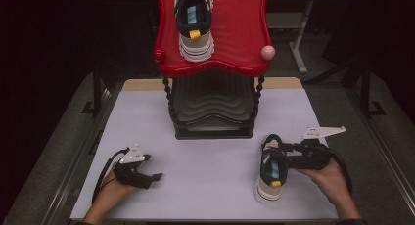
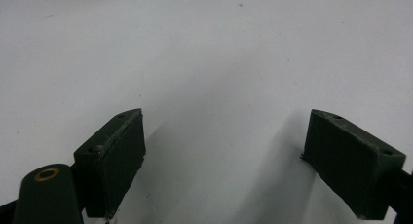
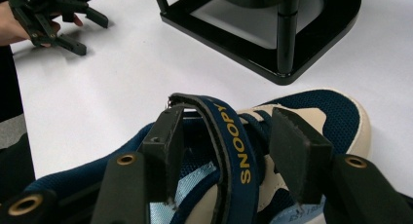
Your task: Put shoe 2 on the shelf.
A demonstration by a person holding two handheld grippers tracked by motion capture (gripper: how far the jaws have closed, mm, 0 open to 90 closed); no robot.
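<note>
Straddling the strap of a shoe [image 3: 272, 151], the right gripper [image 3: 226, 151] has its two fingers [image 3: 165, 151] roughly half open: one sits inside the shoe's mouth, over the pale blue lining, the other outside against the cream and navy upper. The navy strap with yellow lettering [image 3: 234, 141] runs up between them. Whether the pads already press on it I cannot tell for sure; a gap shows on each side of the strap, so the fingers look open around it rather than clamped.

In the high view this shoe [image 1: 270, 173] lies at the lower right of the frame on the white desk [image 1: 205, 137], toe toward the top, with the right gripper [image 1: 286, 154] coming in over it from the right. The left gripper [image 1: 151, 168] rests at the lower left, well apart from the shoe, its fingers [image 2: 117, 160] spread wide over bare desk and holding nothing.

Further out, a two-tier rack stands at the upper middle, its black base [image 1: 210, 115] on the desk and its red top shelf [image 1: 244, 29] already carrying the matching shoe [image 1: 195, 24].

The step in hand looks like grasping the second shoe (probably to set it beside its mate). The next move calls for closing firmly on the strap and upper together, then lifting level so the shoe does not swing or slip free.
</note>
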